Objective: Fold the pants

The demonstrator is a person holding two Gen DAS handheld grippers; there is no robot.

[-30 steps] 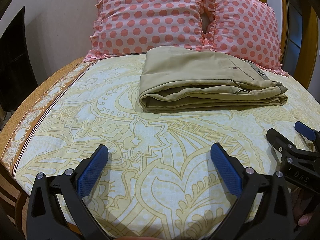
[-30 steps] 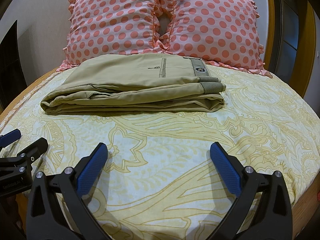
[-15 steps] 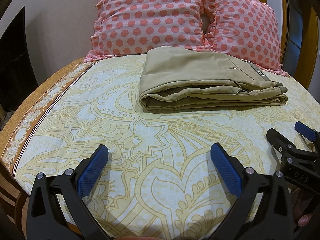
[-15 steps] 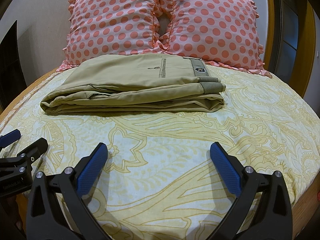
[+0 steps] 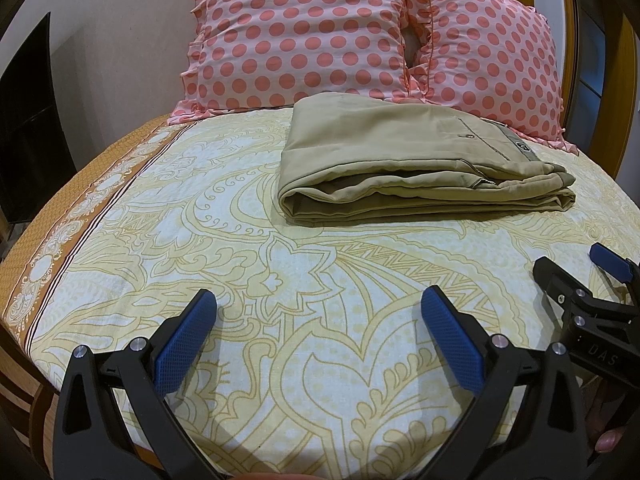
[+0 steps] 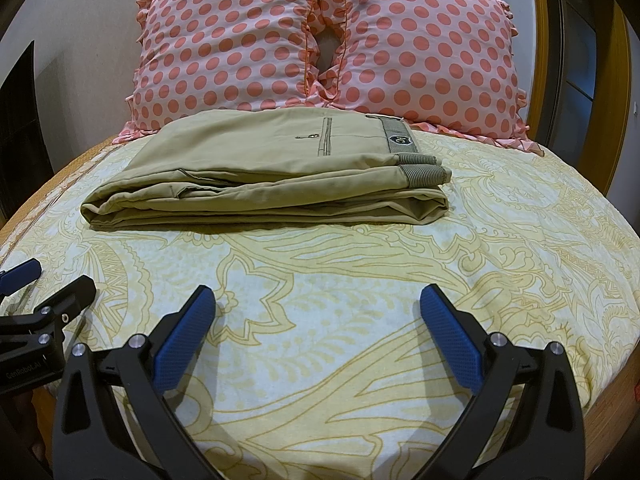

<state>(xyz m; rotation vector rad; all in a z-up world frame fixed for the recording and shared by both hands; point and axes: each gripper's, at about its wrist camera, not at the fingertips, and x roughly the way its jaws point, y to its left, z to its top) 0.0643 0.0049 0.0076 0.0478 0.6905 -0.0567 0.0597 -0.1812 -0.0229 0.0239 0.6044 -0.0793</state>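
Note:
Khaki pants point(image 5: 408, 160) lie folded in a flat rectangular stack on the bed, waistband and back pocket on top toward the right; they also show in the right wrist view point(image 6: 272, 176). My left gripper point(image 5: 318, 308) is open and empty, hovering over the sheet well short of the pants. My right gripper point(image 6: 318, 308) is open and empty, likewise short of the stack. The right gripper shows at the right edge of the left wrist view point(image 5: 580, 276), and the left gripper at the left edge of the right wrist view point(image 6: 44, 280).
A yellow patterned bedsheet point(image 5: 280, 280) covers the bed. Two pink polka-dot pillows point(image 6: 224, 44) point(image 6: 432, 52) stand against the wall behind the pants. A wooden frame point(image 6: 616, 100) rises at the right. The sheet's brown border point(image 5: 80, 216) runs along the left.

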